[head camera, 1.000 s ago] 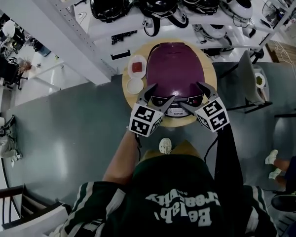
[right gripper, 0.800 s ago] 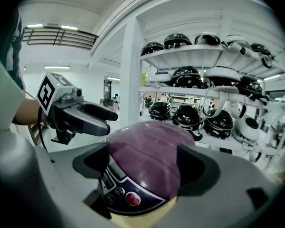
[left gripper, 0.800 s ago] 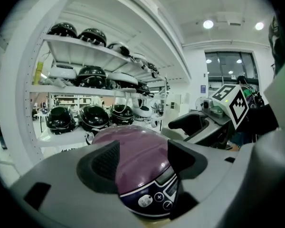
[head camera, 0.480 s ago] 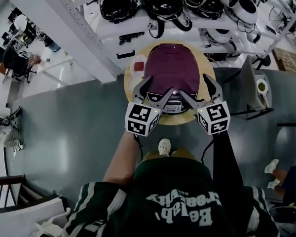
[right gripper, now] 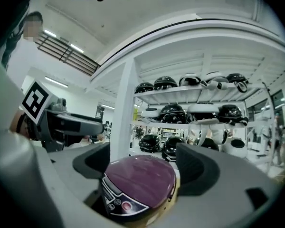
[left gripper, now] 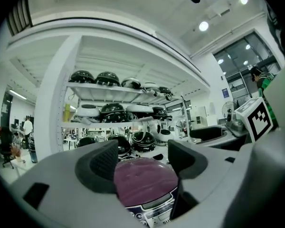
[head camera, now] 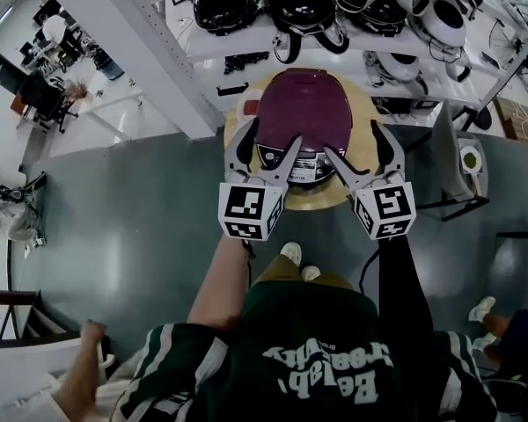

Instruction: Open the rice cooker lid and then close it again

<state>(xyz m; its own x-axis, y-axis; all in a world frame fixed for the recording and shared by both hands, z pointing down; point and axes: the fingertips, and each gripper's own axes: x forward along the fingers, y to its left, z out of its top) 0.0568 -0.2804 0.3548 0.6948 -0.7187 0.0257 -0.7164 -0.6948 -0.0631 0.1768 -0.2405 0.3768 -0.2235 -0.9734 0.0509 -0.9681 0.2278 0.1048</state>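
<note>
The purple-lidded rice cooker [head camera: 304, 112] sits with its lid down on the round pale wooden surface [head camera: 330, 202]. The left gripper [head camera: 268, 139] and right gripper [head camera: 355, 143] both gape wide, gripping nothing, the cooker visible beyond each one's 2 jaws.

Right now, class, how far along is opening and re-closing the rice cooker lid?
Done: nothing shows; the purple lid lies shut on the rice cooker. In hand: left hand-held gripper and right hand-held gripper hover open and empty before it. Left: opening, then closing.
</note>
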